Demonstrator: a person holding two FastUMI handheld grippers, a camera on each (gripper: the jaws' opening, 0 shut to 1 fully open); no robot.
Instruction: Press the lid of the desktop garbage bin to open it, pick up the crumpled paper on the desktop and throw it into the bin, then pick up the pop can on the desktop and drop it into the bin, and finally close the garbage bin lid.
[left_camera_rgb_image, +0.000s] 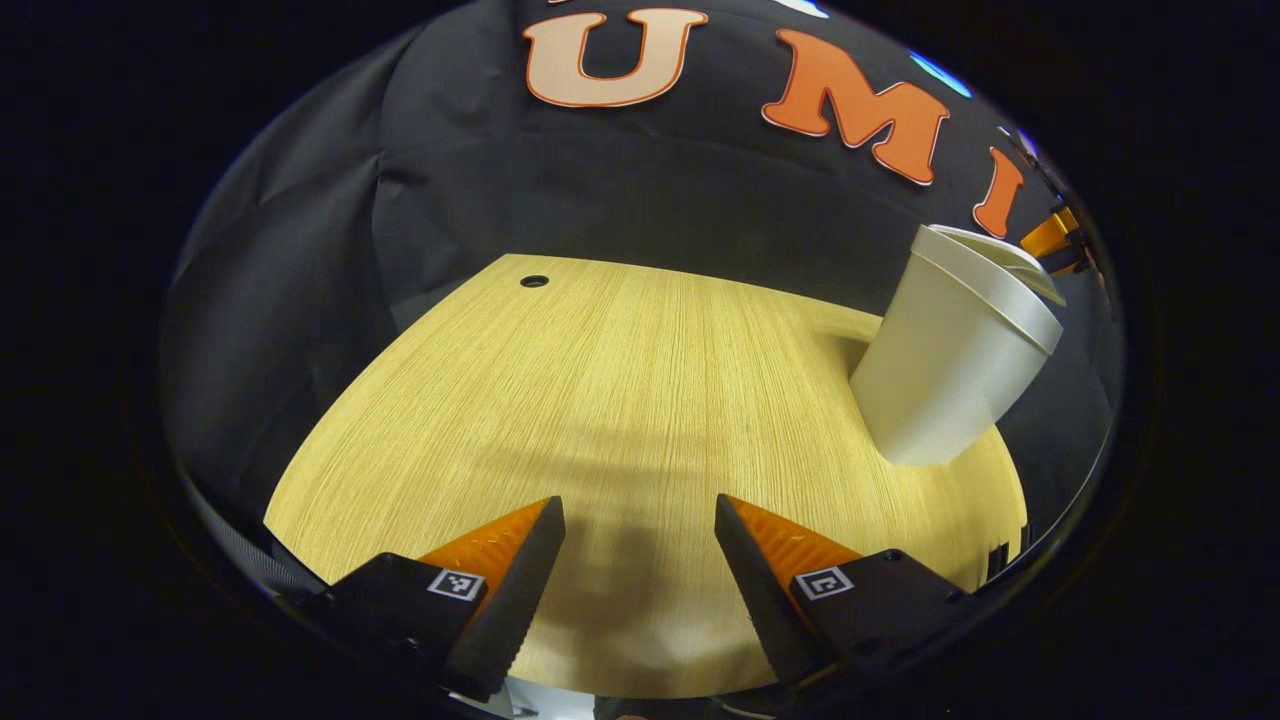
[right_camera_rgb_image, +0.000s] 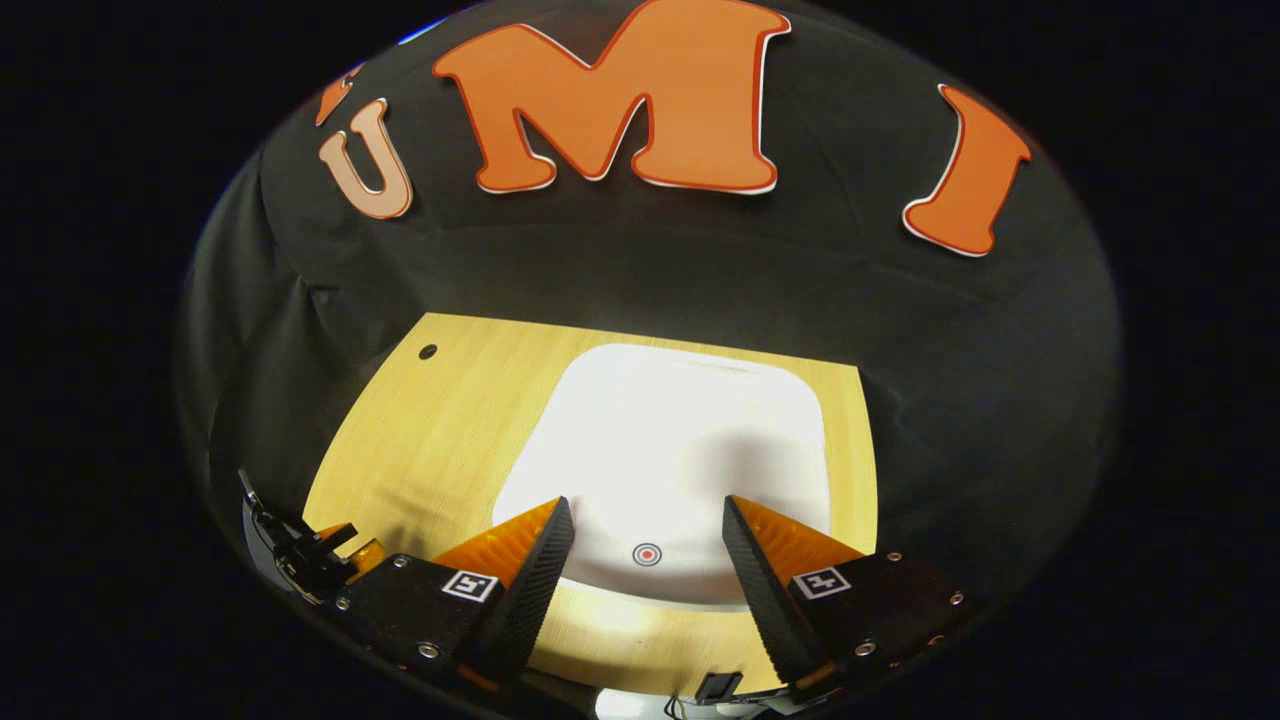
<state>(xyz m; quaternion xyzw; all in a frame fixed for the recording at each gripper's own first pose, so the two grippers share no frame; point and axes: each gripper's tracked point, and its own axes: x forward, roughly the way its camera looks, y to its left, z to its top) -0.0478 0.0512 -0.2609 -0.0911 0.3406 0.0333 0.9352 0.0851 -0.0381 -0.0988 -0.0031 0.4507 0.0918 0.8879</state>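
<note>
Right gripper (right_camera_rgb_image: 647, 520) poised above bin lid (right_camera_rgb_image: 680, 440), fingers spread wide and empty, red press mark (right_camera_rgb_image: 647, 553) directly between and below the tips. Left gripper (left_camera_rgb_image: 640, 520) likewise wide and empty over bare desktop (left_camera_rgb_image: 620, 400), garbage bin (left_camera_rgb_image: 950, 360) well off to its right; right side judged nearer for pressing.

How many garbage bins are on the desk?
1. The white garbage bin stands at the right of the desk in the left gripper view; the right gripper hangs over its closed lid. Anything beyond the desk's visible part can't be judged.
</note>
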